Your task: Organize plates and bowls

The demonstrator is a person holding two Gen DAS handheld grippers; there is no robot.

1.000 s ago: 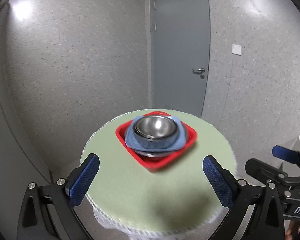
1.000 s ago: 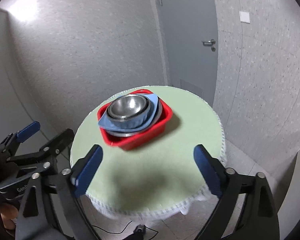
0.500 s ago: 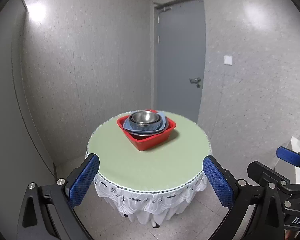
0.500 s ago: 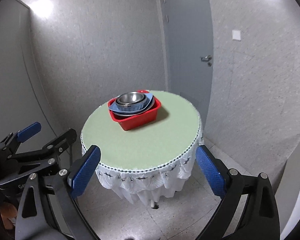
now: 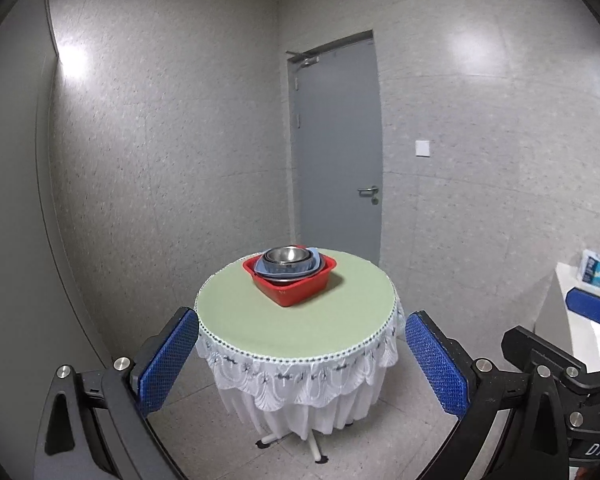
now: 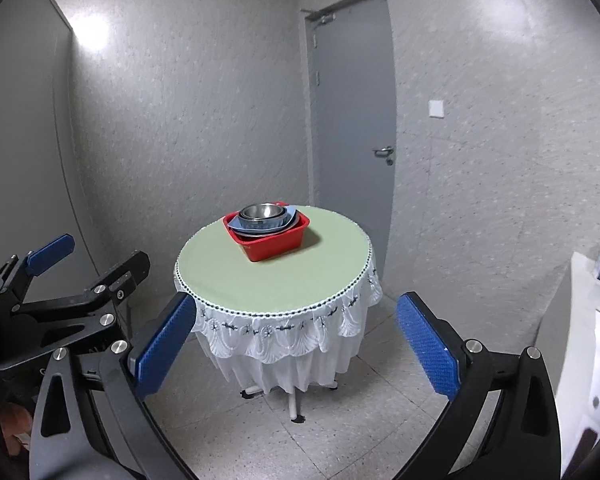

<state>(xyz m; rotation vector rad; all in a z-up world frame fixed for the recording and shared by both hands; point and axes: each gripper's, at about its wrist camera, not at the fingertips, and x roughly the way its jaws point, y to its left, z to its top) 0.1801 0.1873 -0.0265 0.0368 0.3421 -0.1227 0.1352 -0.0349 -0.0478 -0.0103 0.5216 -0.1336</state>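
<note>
While both pairs of blue-padded jaws stand wide with nothing between them, the right gripper (image 6: 290,344) is opening the last little way and the left gripper (image 5: 302,364) simply gapes, each framing only bare floor and the skirt of the round table (image 5: 300,328). Compared with a second ago, when the green tabletop filled both views close under the pads, the table now sits well apart, its whole white frilled cloth and its feet in sight: the person has backed both hands away. On it rests the red basin (image 5: 296,288), holding a blue plate (image 5: 314,266) with a steel bowl (image 5: 288,256) nested on top. Everything looks stacked in one place, so the tidying seems finished.
</note>
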